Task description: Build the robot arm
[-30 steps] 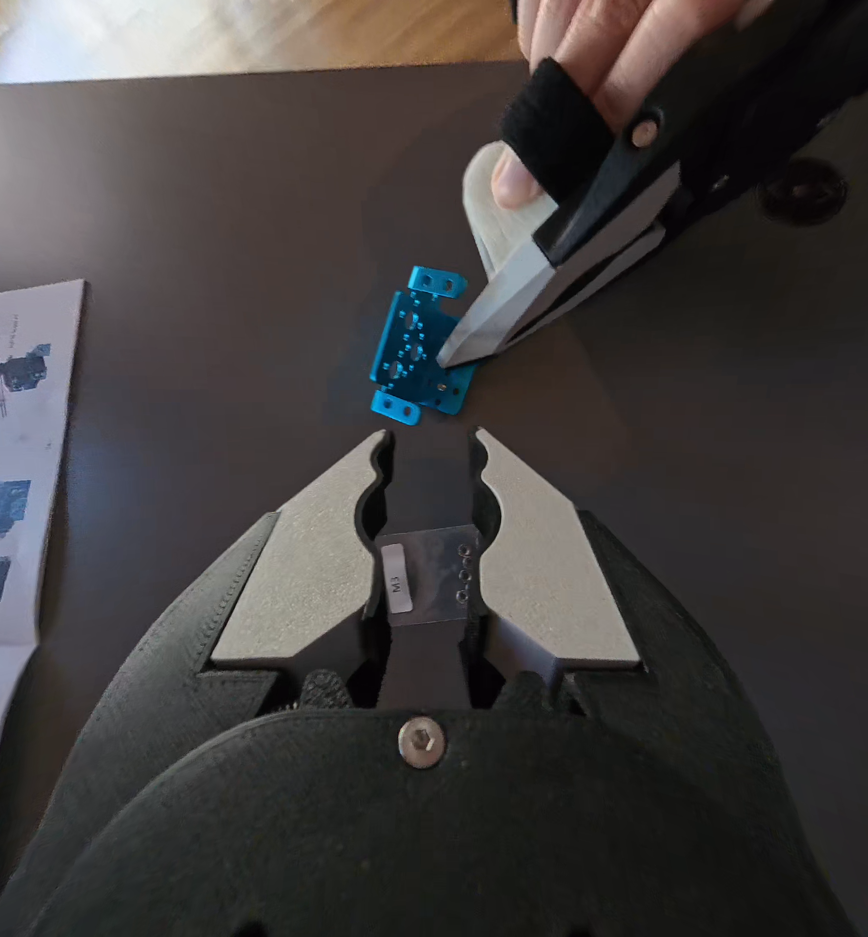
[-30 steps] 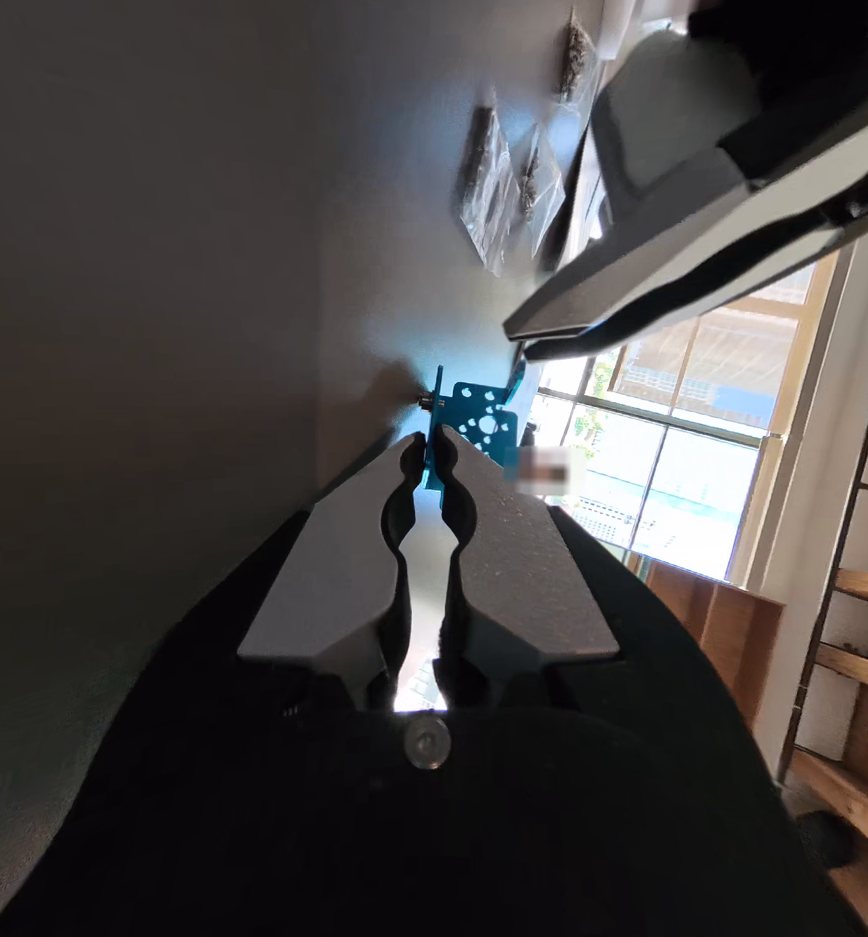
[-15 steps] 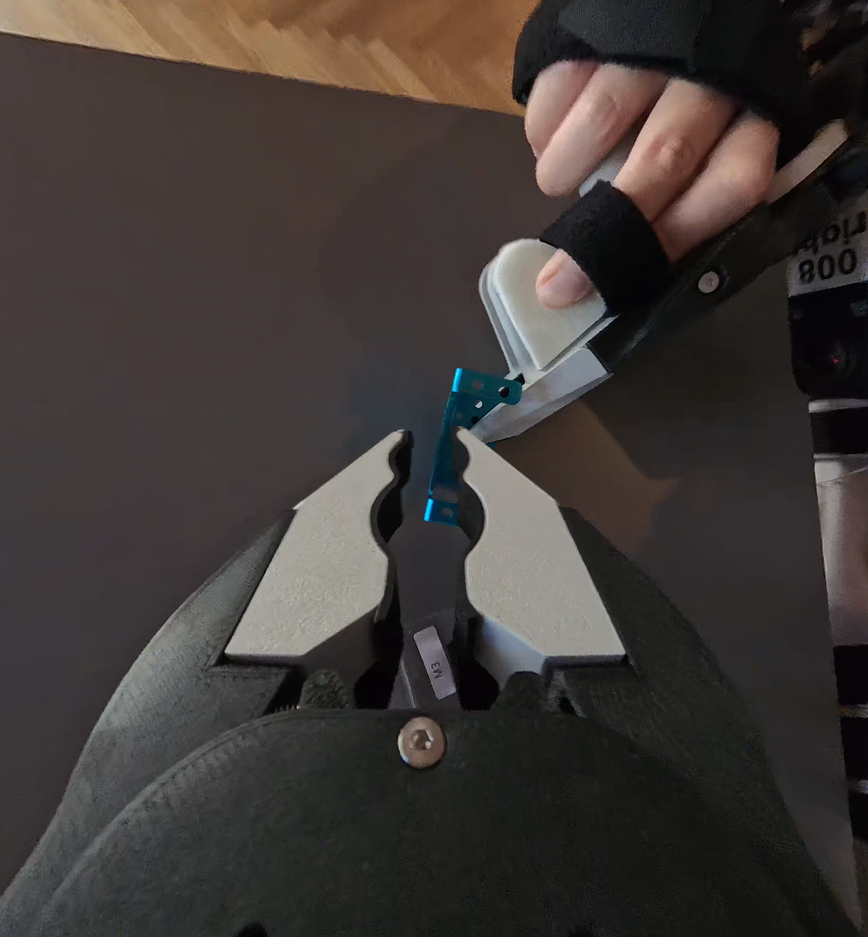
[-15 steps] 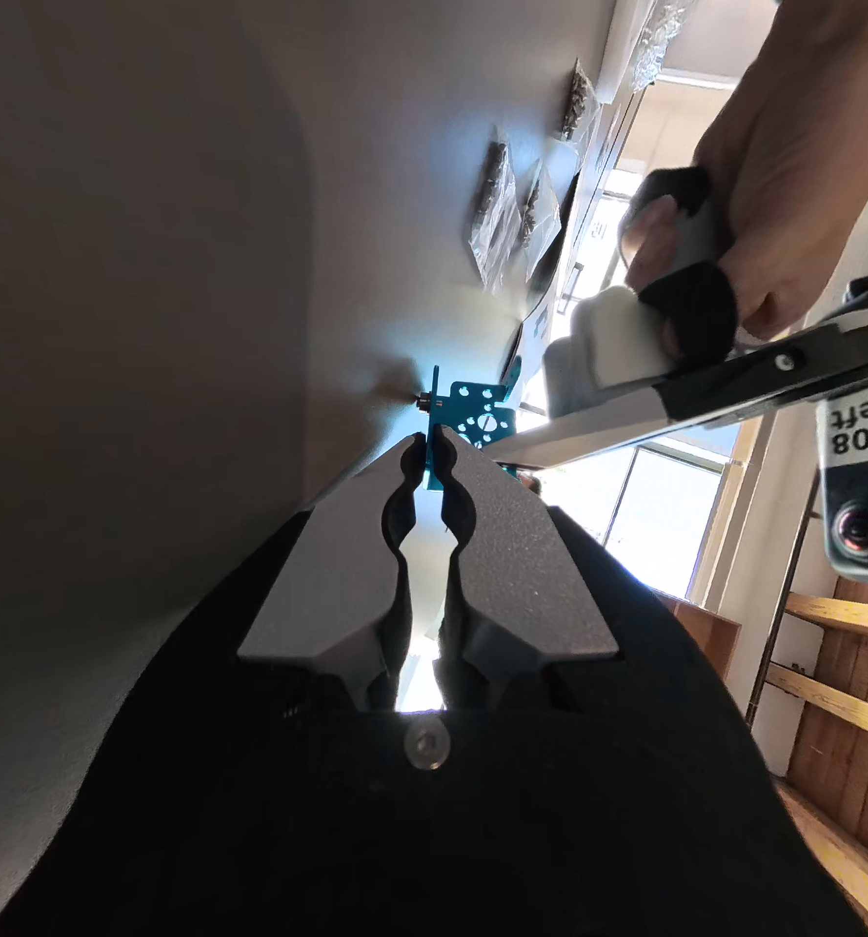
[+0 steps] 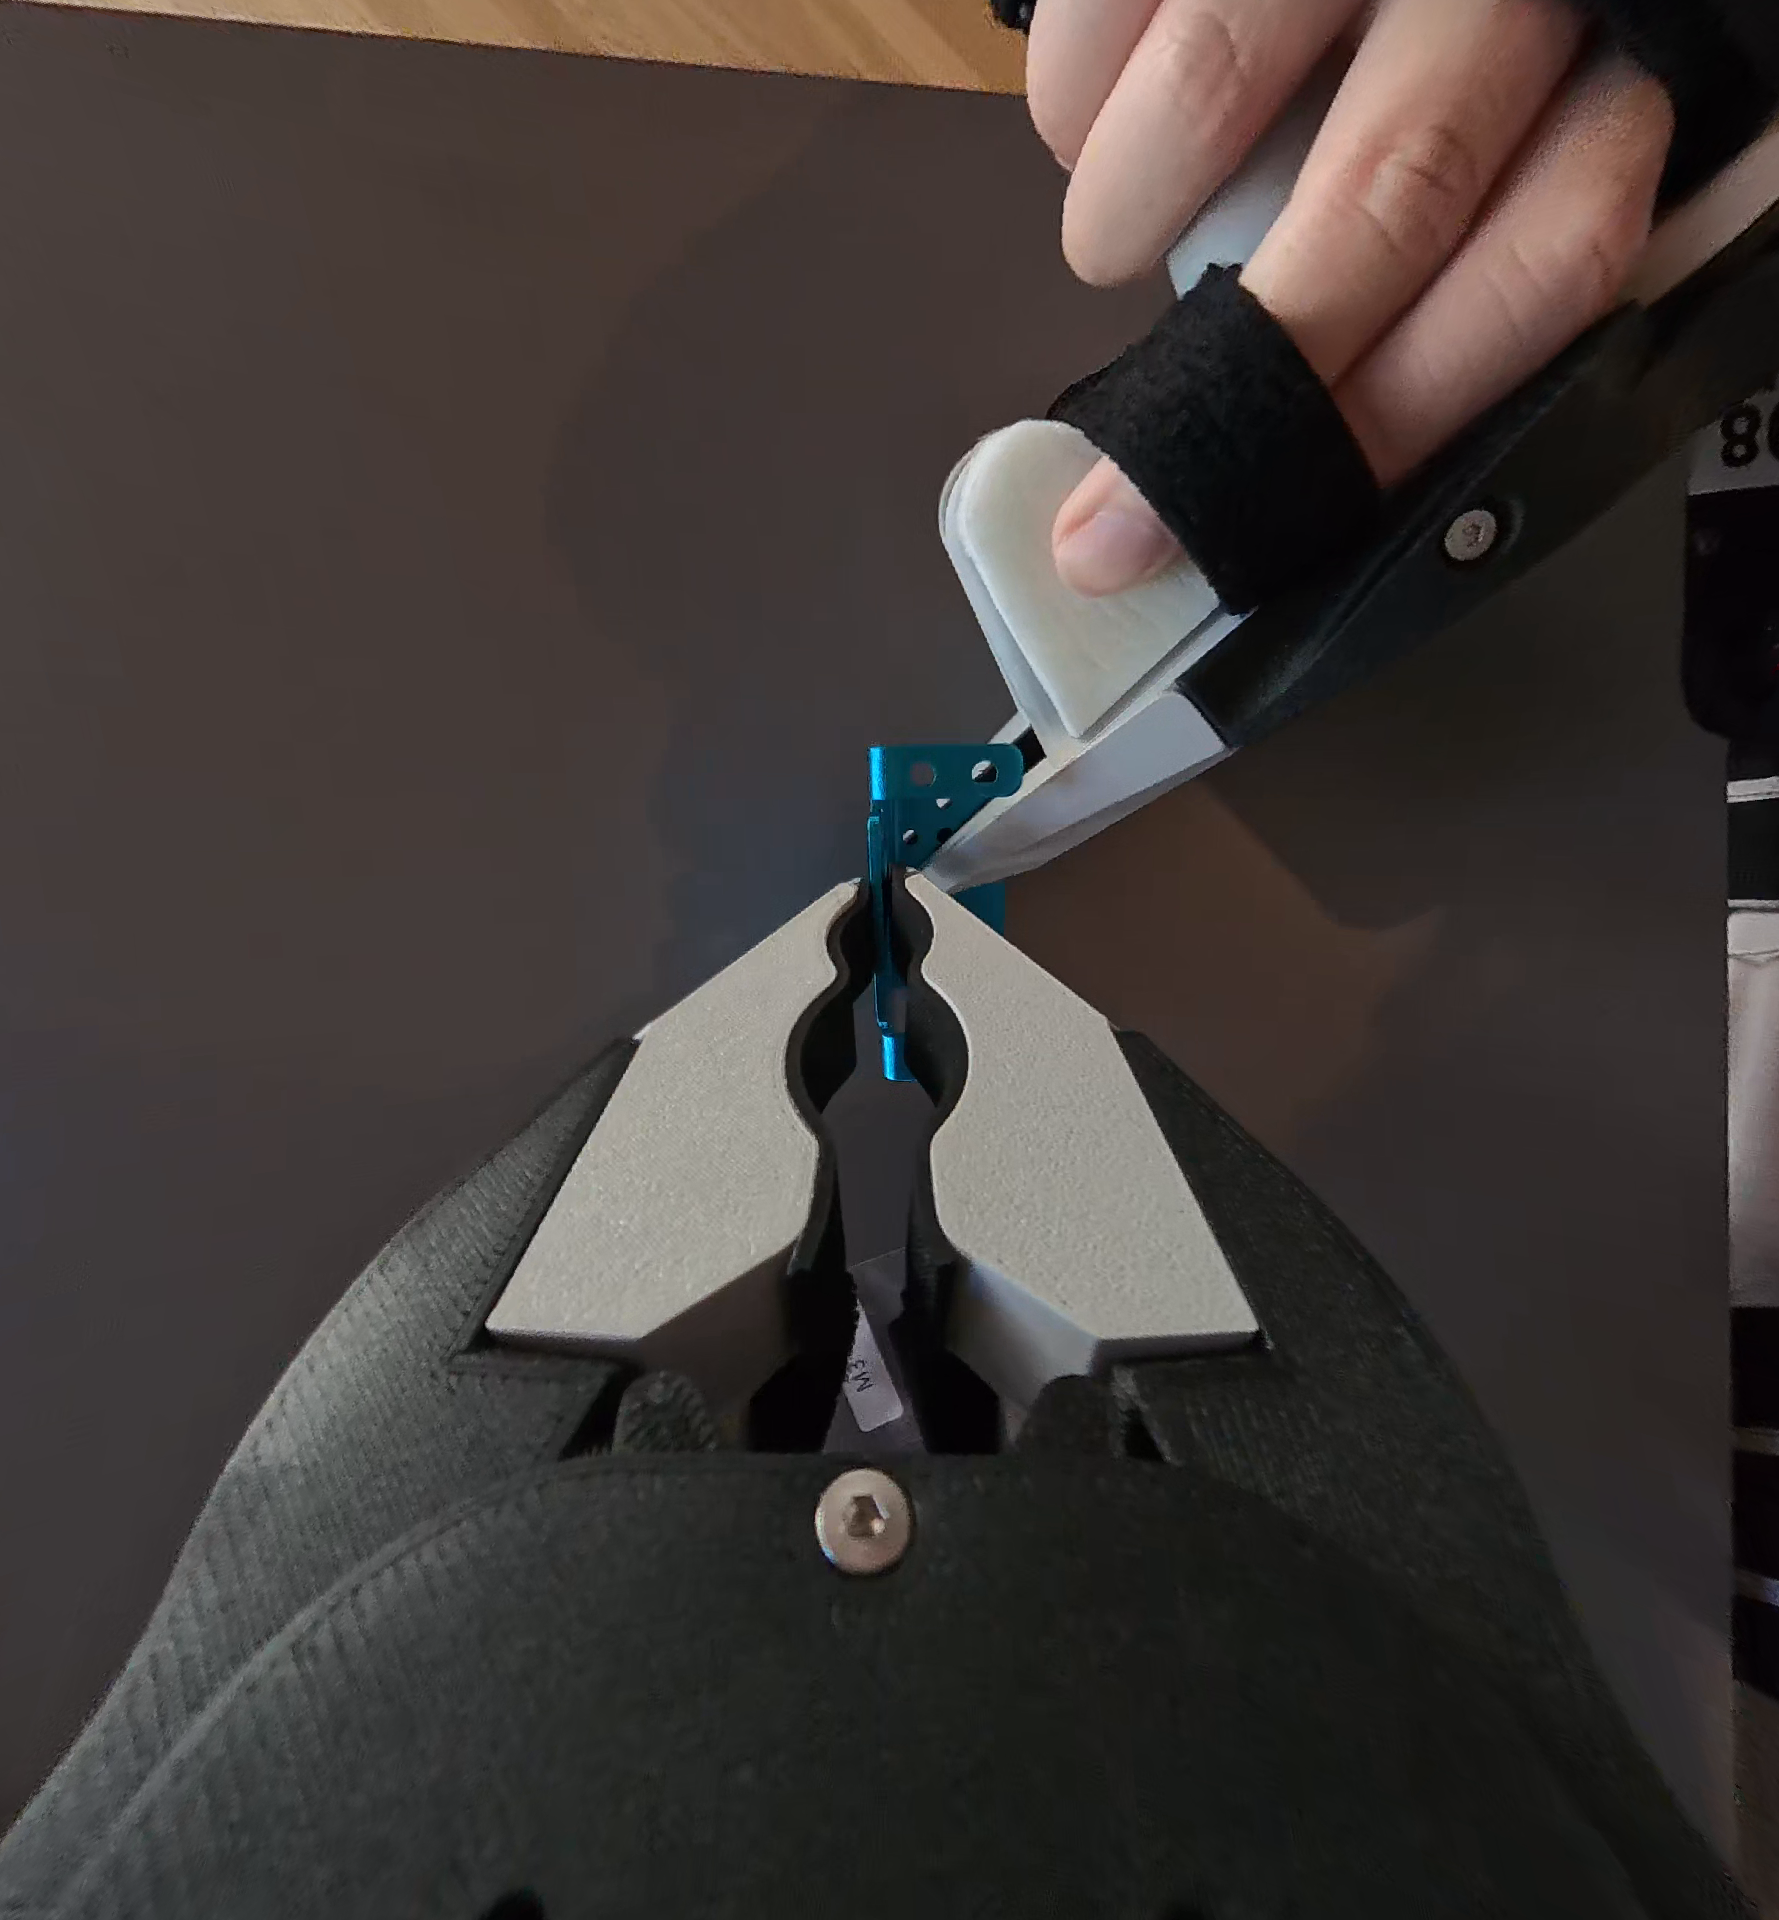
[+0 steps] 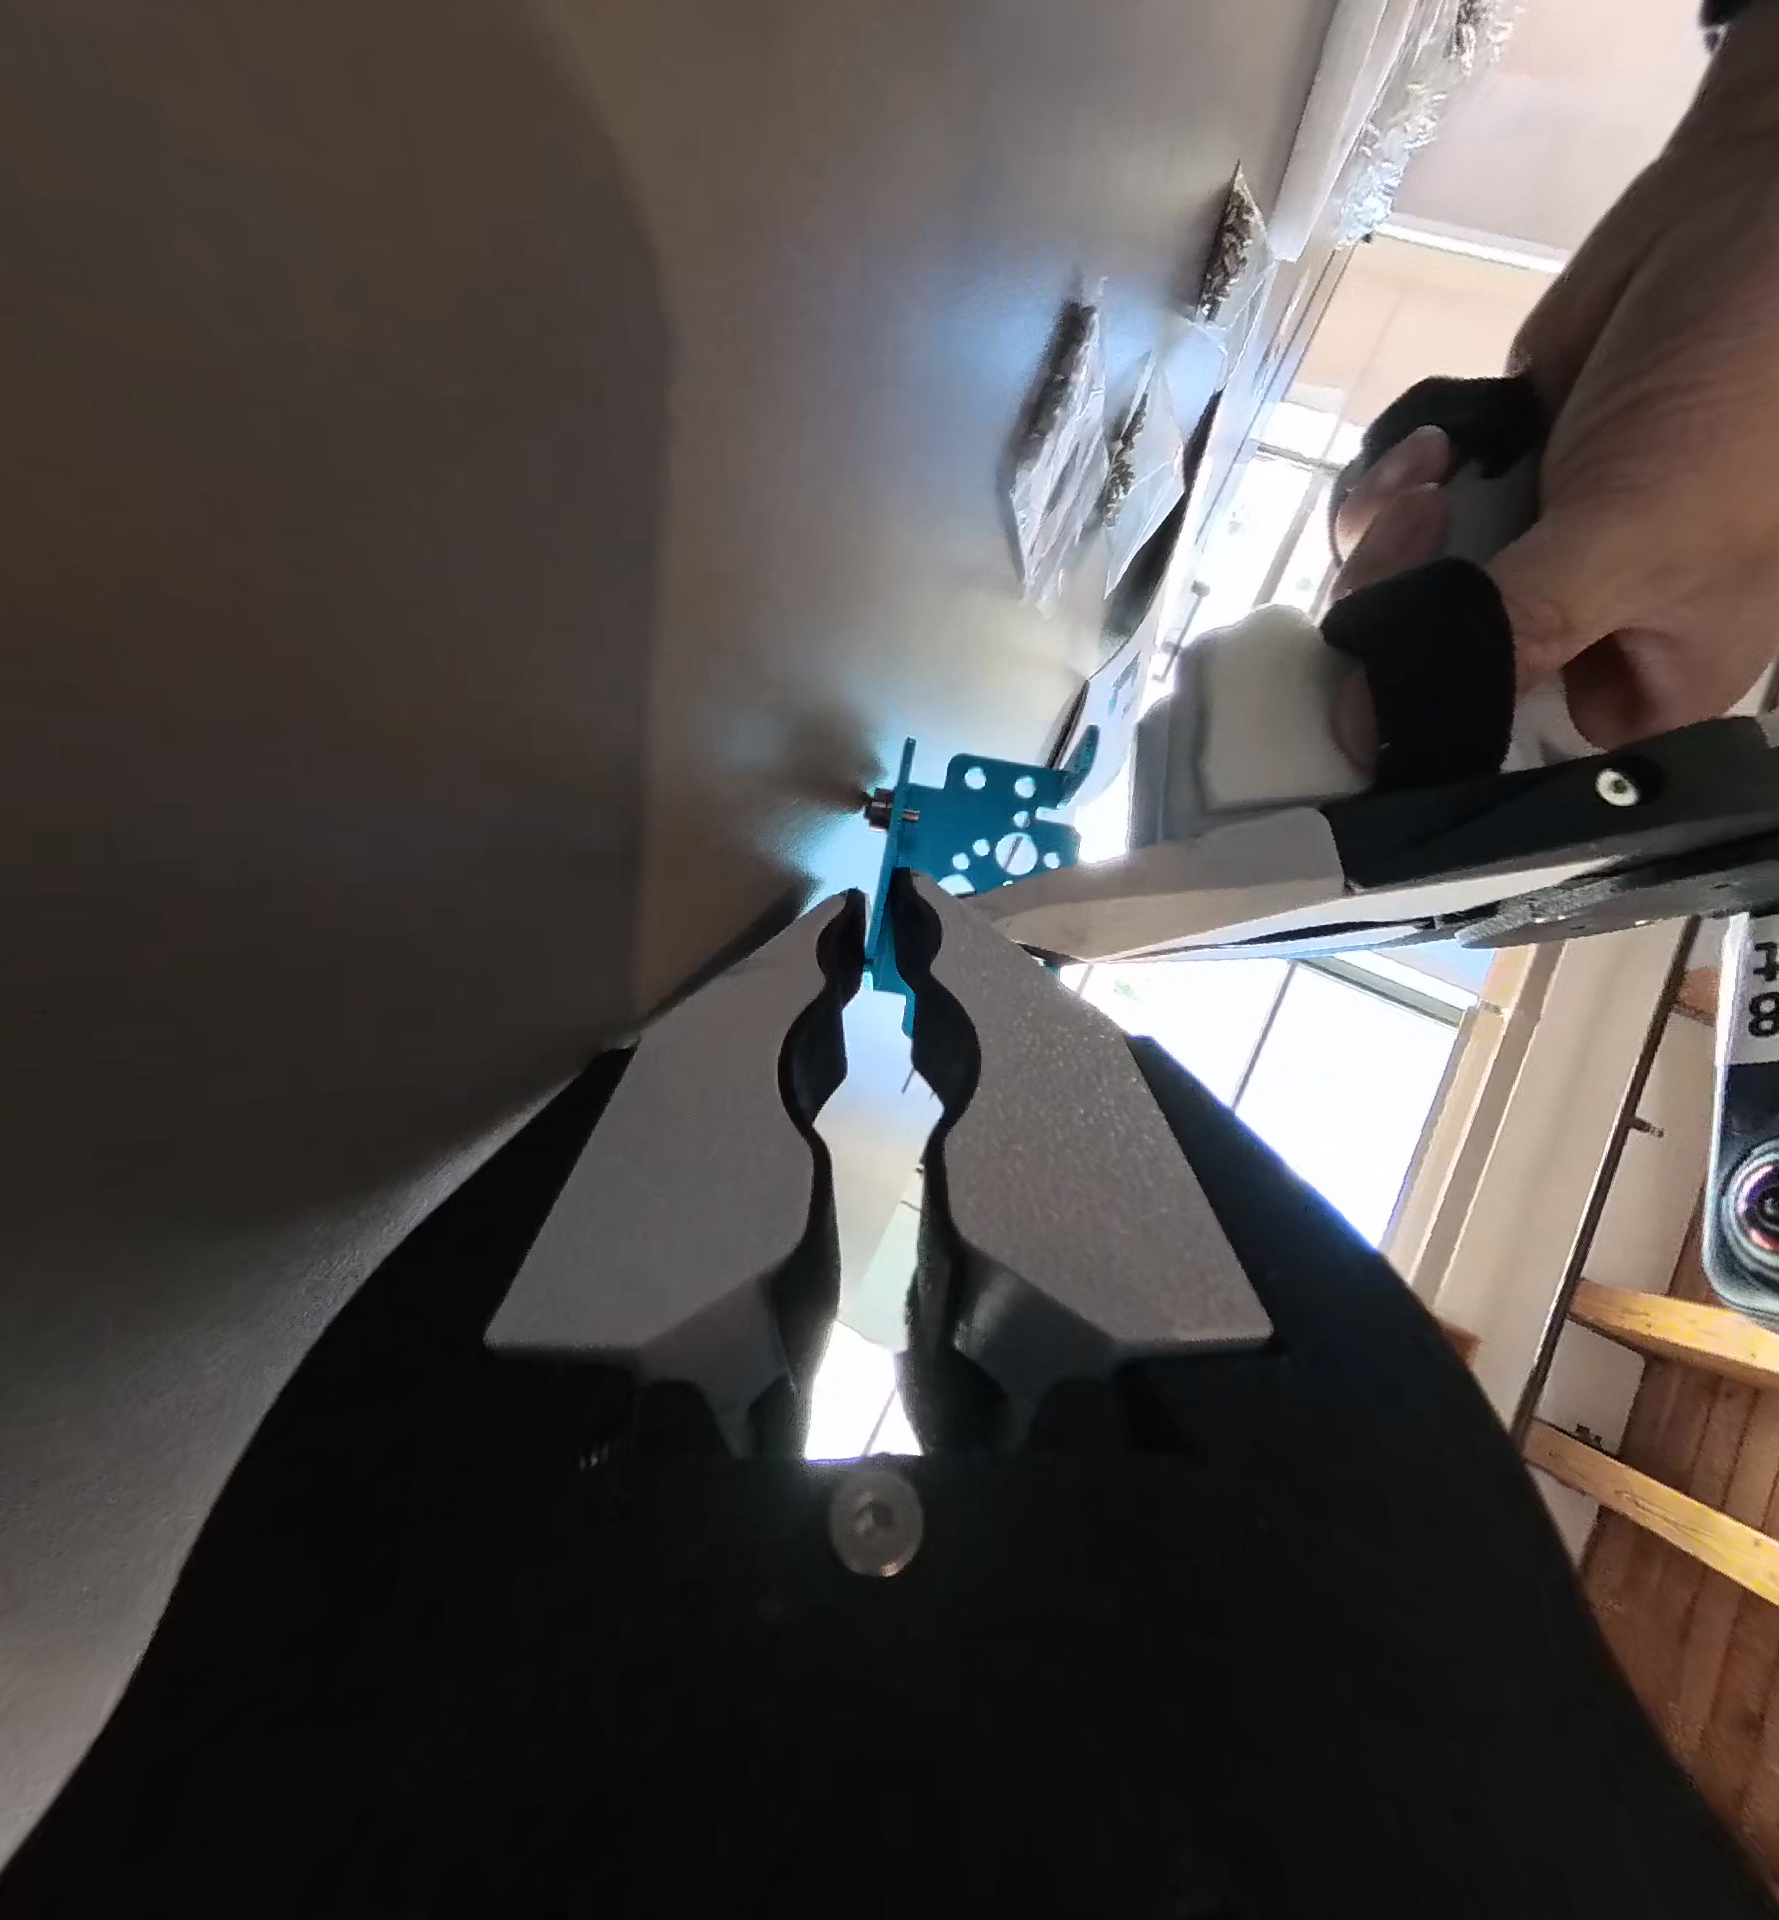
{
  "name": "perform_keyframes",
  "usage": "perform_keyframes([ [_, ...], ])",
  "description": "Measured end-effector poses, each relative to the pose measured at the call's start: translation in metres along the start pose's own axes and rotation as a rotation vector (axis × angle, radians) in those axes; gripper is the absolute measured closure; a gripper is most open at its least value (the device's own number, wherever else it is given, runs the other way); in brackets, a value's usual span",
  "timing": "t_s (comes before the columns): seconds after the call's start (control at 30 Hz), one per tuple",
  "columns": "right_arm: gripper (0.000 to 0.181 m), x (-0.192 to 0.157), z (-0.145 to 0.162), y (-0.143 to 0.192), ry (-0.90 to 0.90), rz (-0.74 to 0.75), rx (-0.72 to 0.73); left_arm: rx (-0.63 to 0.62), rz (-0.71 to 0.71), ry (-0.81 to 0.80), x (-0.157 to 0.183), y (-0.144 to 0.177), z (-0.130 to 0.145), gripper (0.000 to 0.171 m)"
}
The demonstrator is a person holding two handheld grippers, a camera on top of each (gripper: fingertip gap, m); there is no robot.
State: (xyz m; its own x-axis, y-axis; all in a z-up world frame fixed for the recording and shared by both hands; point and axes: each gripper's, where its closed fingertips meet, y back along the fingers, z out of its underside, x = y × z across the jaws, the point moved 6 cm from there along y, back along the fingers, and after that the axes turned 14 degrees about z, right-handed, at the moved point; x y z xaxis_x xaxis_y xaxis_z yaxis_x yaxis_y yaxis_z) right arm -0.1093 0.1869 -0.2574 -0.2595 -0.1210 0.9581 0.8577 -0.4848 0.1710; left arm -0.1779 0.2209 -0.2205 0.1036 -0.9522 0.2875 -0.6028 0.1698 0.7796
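Dark brown worktop [image 5: 345,623] with two claws meeting over it on one blue bracket.
The left claw [image 5: 887,888] is clenched edge-on on the blue bracket [image 5: 942,774], held clear above the worktop; the right claw [image 6: 877,894], entering from the far right, grasps the same bracket. Bagged parts [image 6: 1061,457] lie farther off on the worktop.

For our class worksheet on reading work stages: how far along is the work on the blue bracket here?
Done: the blue bracket is turned on edge over the dark table, and a small screw sits in one plate. In hand: the left gripper and right gripper are both shut on it. Left: neither has let go; the hardware bags lie apart.
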Motion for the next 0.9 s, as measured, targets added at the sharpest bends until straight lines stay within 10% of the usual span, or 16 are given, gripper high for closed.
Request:
perform_keyframes([
  [0.67, 0.172, -0.007, 0.015, 0.033, 0.037, 0.015, 0.064, -0.068, -0.022, 0.009, 0.005, -0.006, -0.008, 0.171],
  [0.9, 0.174, -0.013, 0.038, 0.046, -0.721, -0.122, -0.052, -0.116, -0.065, -0.006, 0.007, -0.012, -0.012, 0.171],
])
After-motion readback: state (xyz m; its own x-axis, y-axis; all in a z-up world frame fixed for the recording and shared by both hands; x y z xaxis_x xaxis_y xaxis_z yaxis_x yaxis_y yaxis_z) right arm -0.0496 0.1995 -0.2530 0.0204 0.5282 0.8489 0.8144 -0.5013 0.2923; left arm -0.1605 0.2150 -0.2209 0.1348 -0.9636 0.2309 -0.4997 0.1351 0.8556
